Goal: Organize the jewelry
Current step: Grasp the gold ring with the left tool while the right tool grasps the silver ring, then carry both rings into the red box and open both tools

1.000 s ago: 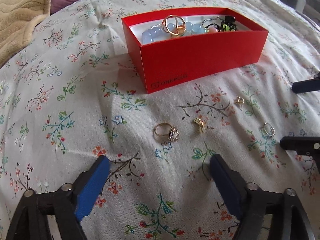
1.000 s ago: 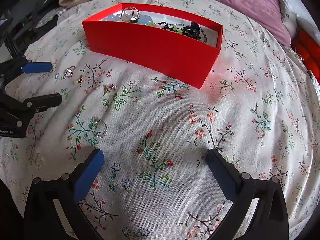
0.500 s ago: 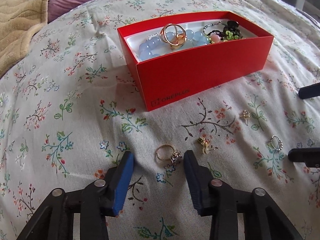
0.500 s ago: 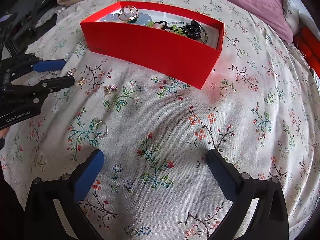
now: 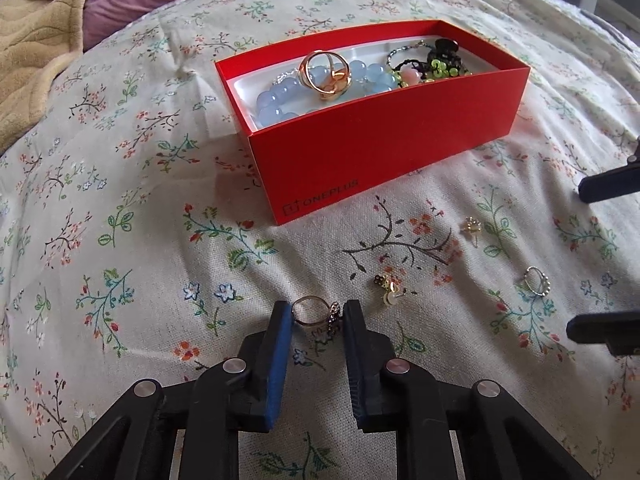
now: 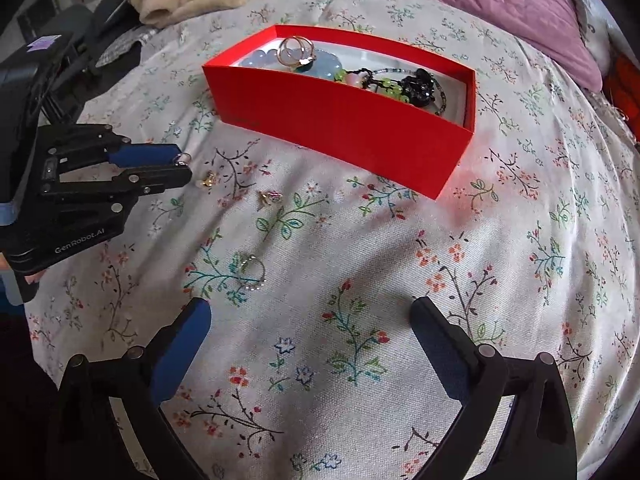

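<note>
A red box on the floral bedspread holds a blue bead bracelet, a gold ring and dark beaded pieces; it also shows in the right wrist view. My left gripper is shut on a gold ring with a stone cluster, in front of the box; it shows in the right wrist view too. A gold earring, a small stud and a silver ring lie loose to the right. My right gripper is open and empty, just right of the silver ring.
A beige blanket and a purple pillow lie at the far side of the bed. The bedspread slopes away at the edges. A dark chair or stand sits beyond the left bed edge.
My left gripper has moved forward and closed its fingers around the gold ring with the stone cluster. The right gripper has stayed open, nearly still.
</note>
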### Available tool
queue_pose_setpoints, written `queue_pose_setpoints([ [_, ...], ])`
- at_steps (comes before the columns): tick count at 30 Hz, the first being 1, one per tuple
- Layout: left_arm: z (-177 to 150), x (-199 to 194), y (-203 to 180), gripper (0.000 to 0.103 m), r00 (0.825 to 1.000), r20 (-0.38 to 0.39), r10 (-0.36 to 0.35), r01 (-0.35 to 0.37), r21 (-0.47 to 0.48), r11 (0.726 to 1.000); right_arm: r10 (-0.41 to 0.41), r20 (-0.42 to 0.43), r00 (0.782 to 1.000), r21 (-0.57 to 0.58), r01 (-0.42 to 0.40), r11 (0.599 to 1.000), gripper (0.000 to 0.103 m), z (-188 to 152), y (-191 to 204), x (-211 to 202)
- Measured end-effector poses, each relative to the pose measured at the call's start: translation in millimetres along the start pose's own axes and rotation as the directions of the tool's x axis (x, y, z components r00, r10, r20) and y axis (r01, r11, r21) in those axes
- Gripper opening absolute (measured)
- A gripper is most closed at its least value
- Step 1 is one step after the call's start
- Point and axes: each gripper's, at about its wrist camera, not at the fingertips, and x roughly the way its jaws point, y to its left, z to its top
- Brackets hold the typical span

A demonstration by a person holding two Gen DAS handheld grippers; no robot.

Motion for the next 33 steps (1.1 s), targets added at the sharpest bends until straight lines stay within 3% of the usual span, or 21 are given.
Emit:
queue_pose_setpoints([
  [5, -2, -5, 1, 0.020, 1.000, -0.010, 0.002, -0.002, -0.019, 1.000, 0.041, 0.005, 0.999, -0.043, -0.040, 0.998, 0.093, 2, 15, 0],
  [19, -7, -11, 0, 0.020, 1.000, -0.017, -0.003, 0.002, -0.019, 1.000, 0.073, -0.002, 0.997, -0.052, -0.073, 0.996, 0.044, 9, 20, 13],
  [33, -4, -8, -2, 0.020, 1.000, -0.027, 0.008, -0.008, -0.019, 1.000, 0.083, -0.003, 0.997, -0.081, -0.083, 0.993, 0.025, 12, 21, 15],
])
